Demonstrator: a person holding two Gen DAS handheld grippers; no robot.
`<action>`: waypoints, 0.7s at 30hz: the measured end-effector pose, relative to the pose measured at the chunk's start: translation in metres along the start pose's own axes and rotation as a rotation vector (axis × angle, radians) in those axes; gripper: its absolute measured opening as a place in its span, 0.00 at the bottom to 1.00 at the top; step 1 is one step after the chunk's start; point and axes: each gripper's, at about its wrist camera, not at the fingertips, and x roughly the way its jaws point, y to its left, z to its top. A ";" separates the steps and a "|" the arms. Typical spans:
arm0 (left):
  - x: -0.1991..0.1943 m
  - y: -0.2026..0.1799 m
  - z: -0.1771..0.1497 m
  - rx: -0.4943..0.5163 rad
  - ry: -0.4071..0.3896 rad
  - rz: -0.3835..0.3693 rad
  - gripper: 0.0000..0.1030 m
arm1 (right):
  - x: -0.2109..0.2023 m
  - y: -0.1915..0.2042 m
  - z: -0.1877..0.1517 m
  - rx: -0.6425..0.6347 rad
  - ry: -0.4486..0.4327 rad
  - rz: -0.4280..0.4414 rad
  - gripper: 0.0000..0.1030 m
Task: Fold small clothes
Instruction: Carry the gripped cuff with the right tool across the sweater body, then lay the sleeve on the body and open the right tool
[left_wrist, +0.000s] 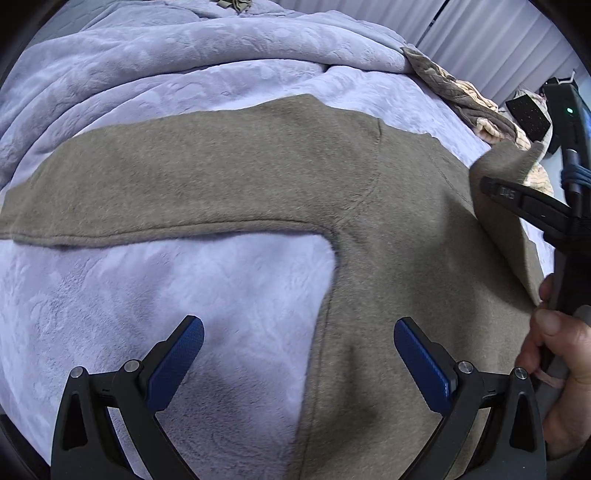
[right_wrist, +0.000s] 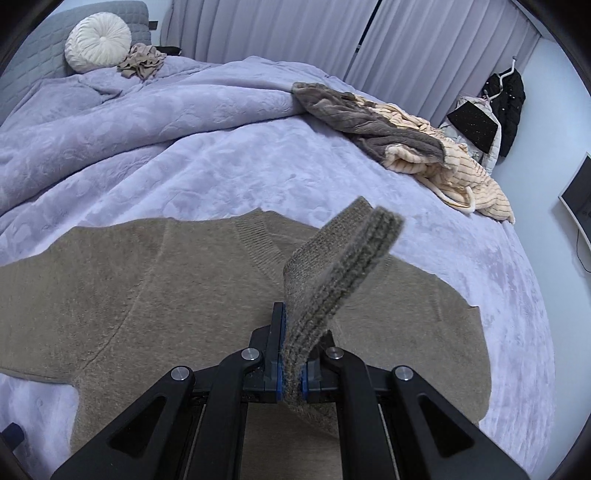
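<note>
A taupe knit sweater (left_wrist: 229, 177) lies flat on the lavender bedspread (left_wrist: 184, 295), one sleeve stretched out to the left. My left gripper (left_wrist: 298, 334) hovers open just above its side seam, nothing between the blue pads (left_wrist: 177, 362). In the right wrist view the same sweater (right_wrist: 147, 295) fills the lower half of the picture. My right gripper (right_wrist: 291, 354) is shut on the ribbed cuff (right_wrist: 332, 266) of the other sleeve, which sticks up past the pads and is carried over the sweater's body. The right gripper (left_wrist: 491, 186) also shows at the right edge of the left view, held by a hand (left_wrist: 561, 354).
A heap of grey and cream striped clothes (right_wrist: 413, 147) lies at the bed's far right edge. A crumpled tan garment (right_wrist: 142, 61) and a round white cushion (right_wrist: 98, 42) sit by the headboard. Curtains (right_wrist: 295, 33) hang behind; dark coats (right_wrist: 508, 99) hang at right.
</note>
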 end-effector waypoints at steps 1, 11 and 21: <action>0.000 0.003 -0.001 -0.006 0.002 0.000 1.00 | 0.002 0.007 -0.001 -0.007 0.007 0.013 0.06; -0.008 0.010 -0.003 -0.049 -0.007 0.007 1.00 | -0.017 0.047 -0.016 -0.127 0.038 0.284 0.60; 0.014 -0.120 0.034 0.198 -0.013 -0.022 1.00 | 0.021 -0.151 -0.049 0.160 0.085 0.095 0.74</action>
